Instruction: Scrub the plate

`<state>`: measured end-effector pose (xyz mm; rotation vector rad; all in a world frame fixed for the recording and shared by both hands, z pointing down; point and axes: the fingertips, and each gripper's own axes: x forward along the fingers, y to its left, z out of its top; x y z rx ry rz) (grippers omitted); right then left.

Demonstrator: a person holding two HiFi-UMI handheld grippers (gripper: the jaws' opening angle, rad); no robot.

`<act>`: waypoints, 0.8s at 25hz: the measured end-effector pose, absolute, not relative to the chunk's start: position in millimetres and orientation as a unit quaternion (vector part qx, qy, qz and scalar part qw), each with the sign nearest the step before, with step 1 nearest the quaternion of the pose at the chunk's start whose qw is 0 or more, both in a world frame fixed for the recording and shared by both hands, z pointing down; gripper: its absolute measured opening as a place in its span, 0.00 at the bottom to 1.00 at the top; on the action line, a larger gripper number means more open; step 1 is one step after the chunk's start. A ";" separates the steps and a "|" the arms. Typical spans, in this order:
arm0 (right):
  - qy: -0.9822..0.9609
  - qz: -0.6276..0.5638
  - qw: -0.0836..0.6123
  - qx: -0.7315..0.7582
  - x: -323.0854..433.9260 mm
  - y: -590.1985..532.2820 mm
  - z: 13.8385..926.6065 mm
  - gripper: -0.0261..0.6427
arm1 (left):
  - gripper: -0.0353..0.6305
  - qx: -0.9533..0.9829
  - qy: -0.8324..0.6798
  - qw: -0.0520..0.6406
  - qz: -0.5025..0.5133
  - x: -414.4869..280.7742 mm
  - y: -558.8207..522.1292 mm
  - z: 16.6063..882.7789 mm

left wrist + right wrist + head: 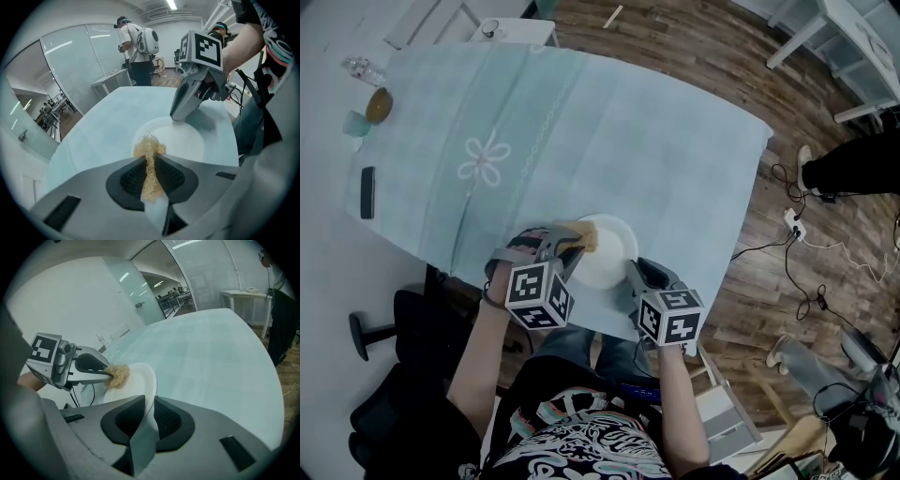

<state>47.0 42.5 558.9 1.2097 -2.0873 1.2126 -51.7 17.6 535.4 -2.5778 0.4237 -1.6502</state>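
A white plate lies near the front edge of the table with the pale teal cloth. My left gripper is shut on a tan fibrous scrubber, which rests on the plate's left part. In the left gripper view the scrubber is pinched between the pads of the left gripper, over the plate. My right gripper is shut on the plate's near right rim. In the right gripper view the right gripper holds the plate tilted up on its rim, and the scrubber touches its face.
On the cloth's far left lie a black flat device, a small brown bowl and a clear bottle. A flower print marks the cloth. Cables run over the wooden floor at the right. A person stands beyond the table.
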 end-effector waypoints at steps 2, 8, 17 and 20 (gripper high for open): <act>-0.753 0.442 0.211 0.439 46.2 42.4 558.7 0.09 | 0.17 -0.831 0.138 0.027 -0.538 -50.6 17.7 538.5; -0.745 0.457 0.190 0.446 47.0 42.1 559.2 0.09 | 0.16 -0.820 0.131 0.029 -0.557 -43.3 21.6 550.0; -0.742 0.461 0.177 0.453 46.1 40.7 558.9 0.08 | 0.15 -0.820 0.141 -0.007 -0.554 -43.0 19.9 555.8; -0.743 0.462 0.176 0.452 46.8 40.5 558.5 0.08 | 0.15 -0.819 0.144 -0.020 -0.555 -41.5 19.2 556.3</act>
